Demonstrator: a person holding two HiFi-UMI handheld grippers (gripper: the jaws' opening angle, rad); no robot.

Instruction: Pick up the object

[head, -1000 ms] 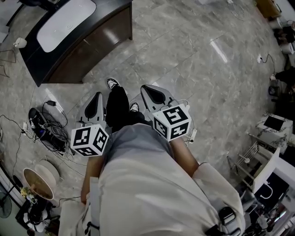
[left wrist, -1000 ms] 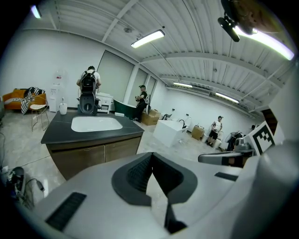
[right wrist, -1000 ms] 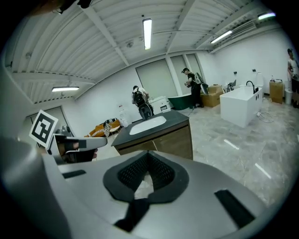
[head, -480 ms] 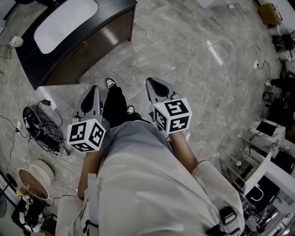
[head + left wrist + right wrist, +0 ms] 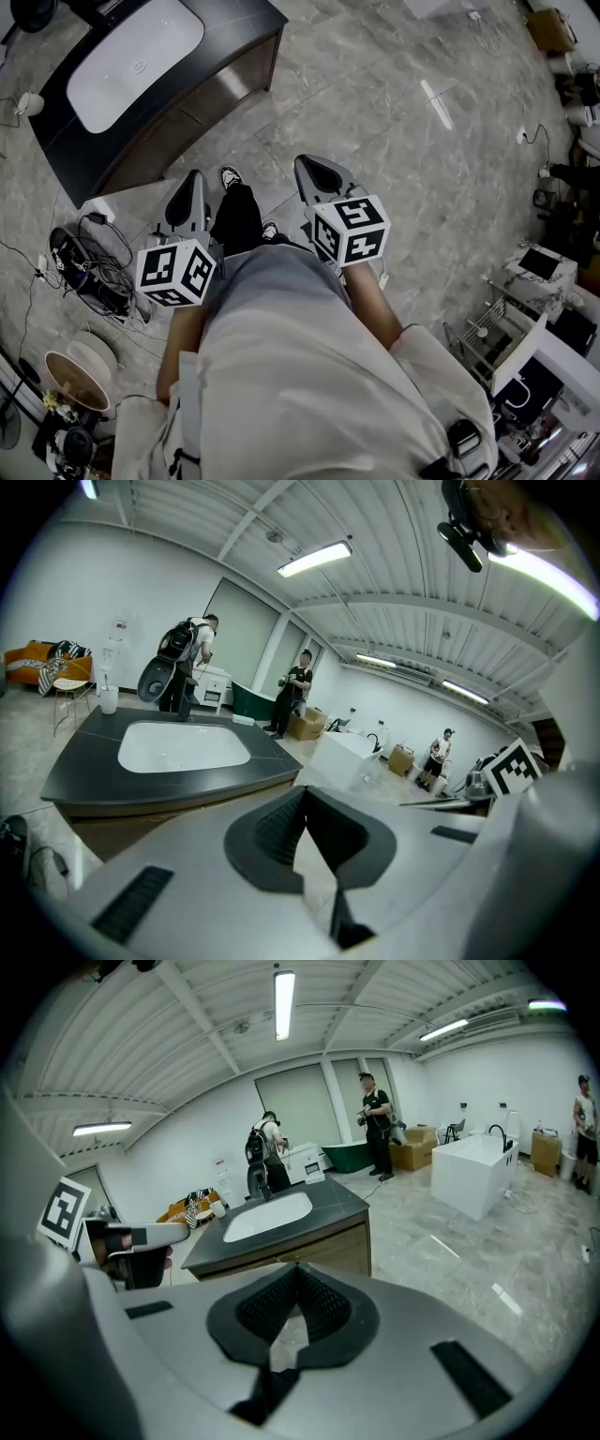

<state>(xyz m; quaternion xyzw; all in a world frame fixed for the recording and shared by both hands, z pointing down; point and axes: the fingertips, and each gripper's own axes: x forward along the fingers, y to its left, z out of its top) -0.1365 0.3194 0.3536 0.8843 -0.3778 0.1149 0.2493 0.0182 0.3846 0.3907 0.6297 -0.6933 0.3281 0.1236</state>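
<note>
No object for picking stands out. A dark vanity counter (image 5: pixel 66 145) with a white basin (image 5: pixel 136 61) lies ahead on the left, and a white cup (image 5: pixel 109 700) stands on its far corner. My left gripper (image 5: pixel 190 187) and right gripper (image 5: pixel 319 174) hang over the grey marble floor, short of the counter, on either side of the person's legs. Both are shut, tips meeting, with nothing between them. The left gripper view shows the left gripper (image 5: pixel 302 794) level with the counter (image 5: pixel 84 771). In the right gripper view the right gripper (image 5: pixel 298 1269) points at the counter (image 5: pixel 328 1206).
Cables and a power strip (image 5: pixel 94 272) lie on the floor at the left, with a round basket (image 5: pixel 75 375) behind them. Shelving and equipment (image 5: pixel 544 272) crowd the right edge. A white tub (image 5: pixel 473 1180) and several people stand in the background.
The person has stepped forward, so the counter sits nearer in the head view. Both grippers rose slightly and stayed shut.
</note>
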